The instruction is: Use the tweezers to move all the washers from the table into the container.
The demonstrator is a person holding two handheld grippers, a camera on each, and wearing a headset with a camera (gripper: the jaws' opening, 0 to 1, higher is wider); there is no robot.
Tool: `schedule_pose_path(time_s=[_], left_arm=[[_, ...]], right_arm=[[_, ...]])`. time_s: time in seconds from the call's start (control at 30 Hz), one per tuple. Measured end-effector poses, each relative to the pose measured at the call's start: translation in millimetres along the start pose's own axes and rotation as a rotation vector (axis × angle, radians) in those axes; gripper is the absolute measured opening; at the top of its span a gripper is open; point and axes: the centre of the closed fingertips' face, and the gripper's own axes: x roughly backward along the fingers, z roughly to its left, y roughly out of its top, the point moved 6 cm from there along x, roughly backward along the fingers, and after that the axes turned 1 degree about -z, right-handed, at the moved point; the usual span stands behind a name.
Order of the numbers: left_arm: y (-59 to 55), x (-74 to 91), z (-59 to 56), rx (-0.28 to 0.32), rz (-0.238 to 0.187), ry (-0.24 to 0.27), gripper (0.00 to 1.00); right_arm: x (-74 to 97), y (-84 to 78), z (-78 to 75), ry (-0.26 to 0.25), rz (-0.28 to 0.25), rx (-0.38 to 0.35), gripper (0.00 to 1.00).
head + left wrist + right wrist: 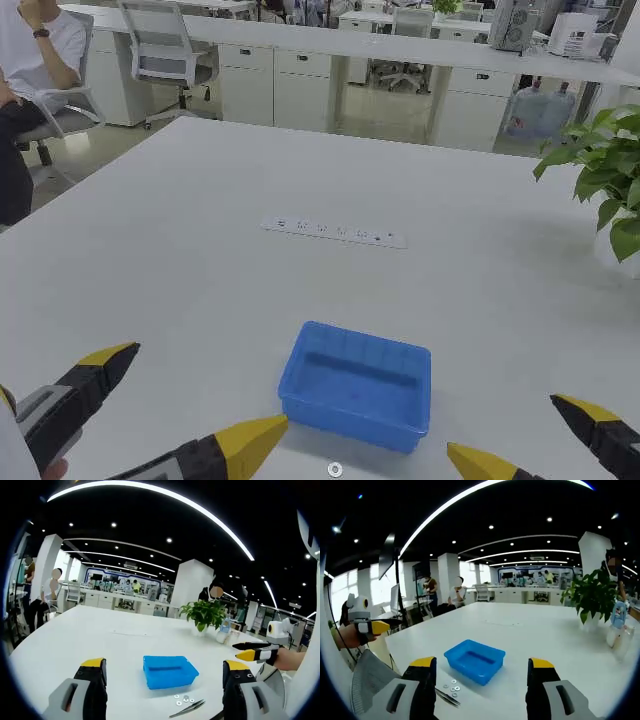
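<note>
Blue tub (355, 385) empty, washers (184, 698) & tweezers (187, 708) untouched at its 6 o'clock; left gripper (164, 664) & right gripper (481, 662) wide open, holding nothing.

container (356, 385) on table (200, 250), straight ahead of you | washers (186, 698) on table, just your side of container | tweezers (189, 707) by washers, nearer you | power strip (335, 232) behind container | plant (605, 165) far right | your left gripper (180, 395) left of container, your right gripper (522, 432) right of it
</note>
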Motion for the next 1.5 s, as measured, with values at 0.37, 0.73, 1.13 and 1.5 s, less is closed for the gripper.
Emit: schedule_pose_path(time_s=[0.37,0.73,1.13,1.5], left_arm=[[-0.2,9.5,7.4,0.009,-0.005,0.044,0.97],[-1.3,0.3,3.9,0.002,0.016,0.01,0.97],[-2.1,2.5,3.0,0.006,0.022,0.011,0.96],[0.5,2.8,2.5,0.003,0.019,0.016,0.96]], right_arm=[[-8.2,-1.2,4.4,0.038,0.009,0.007,0.72],[1.8,-5.6,-1.8,-0.001,0.009,-0.005,0.72],[-5.2,-4.9,6.4,0.023,0.02,0.008,0.71],[-8.2,-3.1,7.6,0.04,0.013,0.007,0.71]])
